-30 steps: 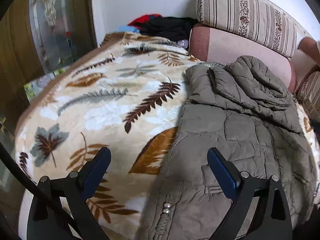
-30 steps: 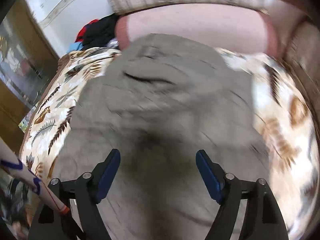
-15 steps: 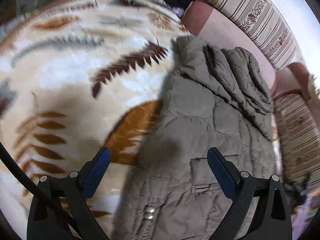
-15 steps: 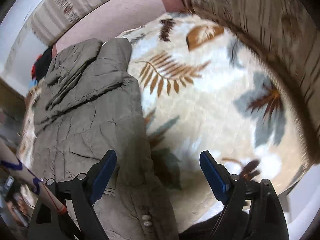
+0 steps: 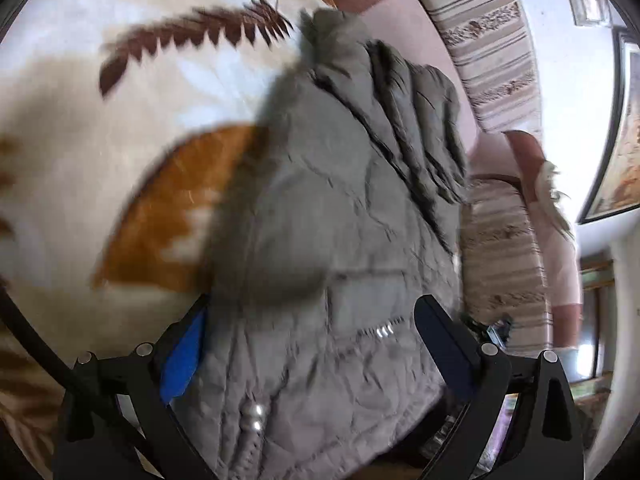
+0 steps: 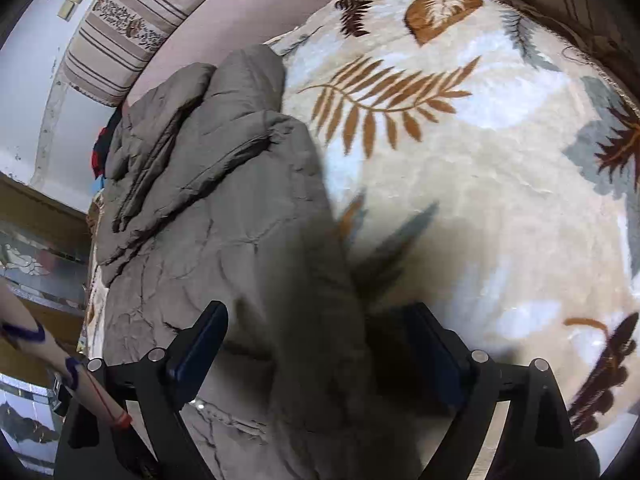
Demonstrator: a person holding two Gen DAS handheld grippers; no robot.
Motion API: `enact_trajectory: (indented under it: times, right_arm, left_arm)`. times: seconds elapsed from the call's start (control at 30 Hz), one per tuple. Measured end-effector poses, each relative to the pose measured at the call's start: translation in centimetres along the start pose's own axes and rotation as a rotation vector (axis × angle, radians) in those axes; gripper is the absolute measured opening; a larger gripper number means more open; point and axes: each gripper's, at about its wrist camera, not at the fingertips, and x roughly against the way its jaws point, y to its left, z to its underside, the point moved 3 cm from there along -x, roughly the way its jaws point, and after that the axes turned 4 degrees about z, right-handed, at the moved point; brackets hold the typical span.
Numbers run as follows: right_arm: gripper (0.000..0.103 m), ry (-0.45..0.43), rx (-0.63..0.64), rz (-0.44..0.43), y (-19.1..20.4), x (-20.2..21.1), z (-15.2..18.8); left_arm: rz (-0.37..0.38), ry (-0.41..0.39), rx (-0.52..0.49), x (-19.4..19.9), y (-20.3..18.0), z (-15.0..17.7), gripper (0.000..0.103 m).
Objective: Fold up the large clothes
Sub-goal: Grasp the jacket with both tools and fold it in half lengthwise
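Left gripper (image 5: 312, 344) spread wide, straddling near hem of jacket (image 5: 340, 240); left view blurred. Right gripper (image 6: 320, 344) also spread, over jacket's (image 6: 224, 216) right edge, contact unclear. Jacket flat along middle of blanket (image 6: 460, 168), hood bunched at far end. Striped cushions (image 6: 132, 28) behind.

left wrist: close, above jacket (image 5: 340, 240) | right wrist: close; shares jacket, blanket (image 6: 500, 180)

Olive-grey quilted jacket (image 5: 340, 248) (image 6: 224, 216), creased, lies flat on leaf-print blanket (image 5: 100, 168) (image 6: 480, 200); bunched folds toward 12 o'clock end.
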Motion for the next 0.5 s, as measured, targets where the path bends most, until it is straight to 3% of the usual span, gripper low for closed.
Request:
enact_trajectory:
  times: [0.17, 0.27, 0.33, 0.5]
  right_arm:
    - [0.094, 0.079, -0.014, -0.133, 0.6, -0.8, 1.0]
    - [0.092, 0.116, 0.015, -0.158, 0.8, -0.4, 2.0]
    - [0.09, 0.137, 0.032, -0.173, 0.9, 0.0, 2.8]
    - [0.087, 0.171, 0.046, -0.21, 0.8, 1.2, 4.7]
  left_arm:
    - [0.073, -0.002, -0.007, 0.5, 0.0, 3.1, 0.097]
    - [0.11, 0.006, -0.02, 0.9, 0.0, 4.9, 0.095]
    - [0.112, 0.005, -0.033, 1.3, 0.1, 5.8, 0.088]
    - [0.159, 0.02, -0.071, 1.6, -0.1, 8.3, 0.086]
